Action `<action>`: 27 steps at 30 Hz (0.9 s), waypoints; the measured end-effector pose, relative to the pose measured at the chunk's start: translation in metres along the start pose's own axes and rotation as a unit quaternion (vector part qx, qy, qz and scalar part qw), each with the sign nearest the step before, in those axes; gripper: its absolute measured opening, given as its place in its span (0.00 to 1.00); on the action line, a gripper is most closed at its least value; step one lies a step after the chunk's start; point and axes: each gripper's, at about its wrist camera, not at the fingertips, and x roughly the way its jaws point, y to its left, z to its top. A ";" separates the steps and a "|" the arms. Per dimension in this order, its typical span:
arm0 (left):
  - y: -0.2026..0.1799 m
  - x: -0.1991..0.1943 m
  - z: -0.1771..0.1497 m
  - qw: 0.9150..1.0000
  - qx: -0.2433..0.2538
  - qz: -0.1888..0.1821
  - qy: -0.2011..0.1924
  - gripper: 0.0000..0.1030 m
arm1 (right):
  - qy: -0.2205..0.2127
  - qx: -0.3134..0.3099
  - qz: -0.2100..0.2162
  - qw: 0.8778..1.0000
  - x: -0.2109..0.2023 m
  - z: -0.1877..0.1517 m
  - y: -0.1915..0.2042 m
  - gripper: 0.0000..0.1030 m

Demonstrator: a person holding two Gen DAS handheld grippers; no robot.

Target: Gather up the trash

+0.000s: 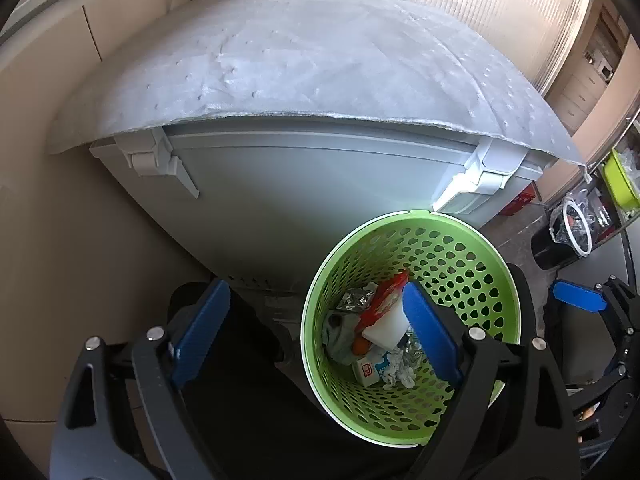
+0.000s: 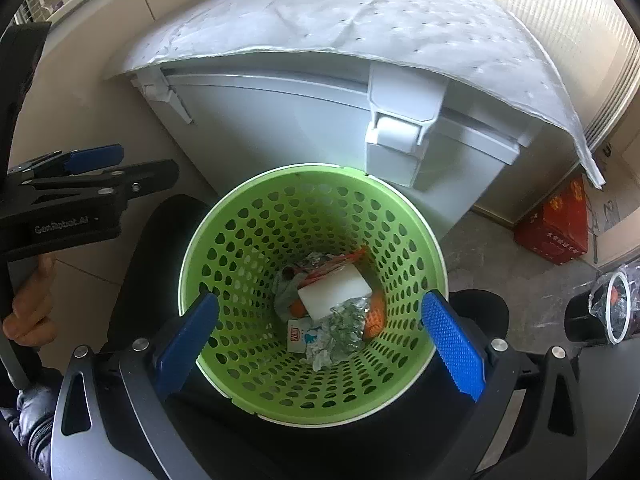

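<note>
- The left gripper (image 1: 316, 332) is hanging with its jaws spread wide and nothing between the pads; its right pad is overlapping the rim of the green basket (image 1: 460, 224), so the basket is lying ahead and to the right of these jaws
- The trash is sitting at the bottom of the basket: a white foam block (image 2: 335, 289), a red wrapper (image 1: 386, 294), crumpled foil (image 2: 347, 326), a small printed carton (image 2: 298, 334) and bits of orange, all heaped together
- The right gripper (image 2: 320, 342) is hovering straight over the basket, jaws fully apart and empty, a pad showing at each side of the rim; this hand is looking nearer to the load
- The foam block's long axis is running roughly across the right jaw gap, tilted a little
- The grey storage box (image 2: 288, 120) under a pale sheet is standing just beyond the basket, ahead of both jaws
- Judging from this, collecting is looking nearly finished
- Whatever is lying under the heap is hidden, and the basket's near wall is cut off by the gripper bodies
</note>
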 end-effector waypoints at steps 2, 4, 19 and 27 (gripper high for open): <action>-0.001 0.002 0.001 1.000 -0.001 0.000 0.005 0.84 | 0.001 -0.005 0.002 1.000 0.003 0.003 0.005 0.98; -0.001 0.003 0.002 1.000 -0.004 -0.002 0.008 0.85 | 0.001 -0.016 0.002 1.000 0.005 0.006 0.010 0.98; -0.006 0.003 0.026 1.000 -0.002 0.004 0.007 0.86 | -0.002 -0.043 0.008 0.999 0.004 0.029 0.014 0.98; -0.005 -0.011 0.043 1.000 -0.011 0.009 -0.008 0.86 | -0.019 -0.060 0.013 0.998 -0.011 0.045 0.012 0.98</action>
